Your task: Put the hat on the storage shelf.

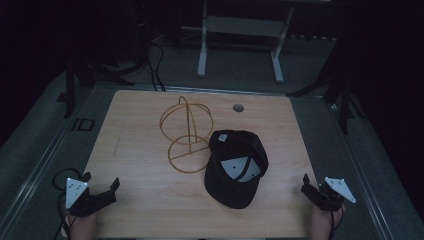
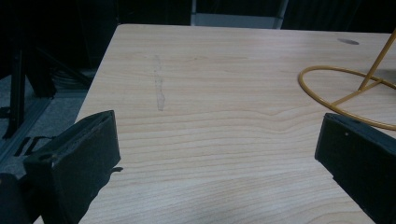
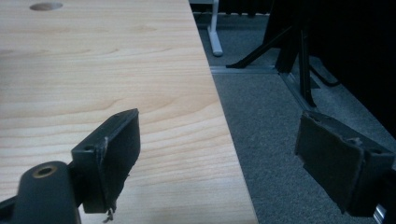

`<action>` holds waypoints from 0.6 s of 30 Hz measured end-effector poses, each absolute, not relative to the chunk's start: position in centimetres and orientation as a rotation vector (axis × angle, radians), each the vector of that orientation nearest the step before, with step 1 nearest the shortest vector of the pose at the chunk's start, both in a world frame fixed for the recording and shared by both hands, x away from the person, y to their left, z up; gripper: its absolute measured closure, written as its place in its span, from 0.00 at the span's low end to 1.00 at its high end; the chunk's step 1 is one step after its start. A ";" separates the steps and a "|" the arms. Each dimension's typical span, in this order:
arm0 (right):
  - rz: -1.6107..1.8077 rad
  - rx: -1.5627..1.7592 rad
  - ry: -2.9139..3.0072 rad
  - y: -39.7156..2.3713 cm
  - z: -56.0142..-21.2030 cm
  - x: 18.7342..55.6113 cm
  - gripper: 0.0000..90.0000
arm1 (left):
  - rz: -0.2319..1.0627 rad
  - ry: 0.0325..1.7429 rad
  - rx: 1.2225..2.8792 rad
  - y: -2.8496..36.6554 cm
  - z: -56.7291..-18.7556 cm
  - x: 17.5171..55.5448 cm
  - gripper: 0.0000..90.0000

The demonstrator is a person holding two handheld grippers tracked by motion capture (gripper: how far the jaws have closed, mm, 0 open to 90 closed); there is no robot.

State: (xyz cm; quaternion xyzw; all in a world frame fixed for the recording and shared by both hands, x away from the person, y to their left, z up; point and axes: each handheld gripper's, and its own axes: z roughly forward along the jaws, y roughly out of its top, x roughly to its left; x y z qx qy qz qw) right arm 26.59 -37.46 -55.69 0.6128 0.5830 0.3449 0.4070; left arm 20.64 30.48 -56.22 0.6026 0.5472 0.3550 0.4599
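A gold wire hat stand [image 1: 189, 135] rises at the middle of the wooden table [image 1: 140, 130]. Just right of it a black cap [image 1: 235, 185] lies upside down, its pale inner labels showing. My left gripper [image 1: 101, 180] rests at the table's near left corner, open, nothing between its jaws. My right gripper [image 1: 312, 182] sits at the near right corner, open too. In the left gripper view the left gripper [image 2: 217, 126] faces bare wood [image 2: 210, 70], the stand's base ring [image 2: 301, 80] off to the right. In the right gripper view the right gripper [image 3: 219, 119] straddles the table's right edge [image 3: 205, 70].
A round cable hole [image 1: 238, 107] marks the far side of the table. A white desk frame [image 1: 202, 50] stands on the grey carpet [image 3: 280, 93] behind. Dark tripod legs [image 3: 299, 60] and cables flank the table on both sides.
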 end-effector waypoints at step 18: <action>1.038 1.487 1.655 -35.0 -50.3 26.5 0.14 | 0.870 1.345 1.483 30.4 -56.0 20.5 0.00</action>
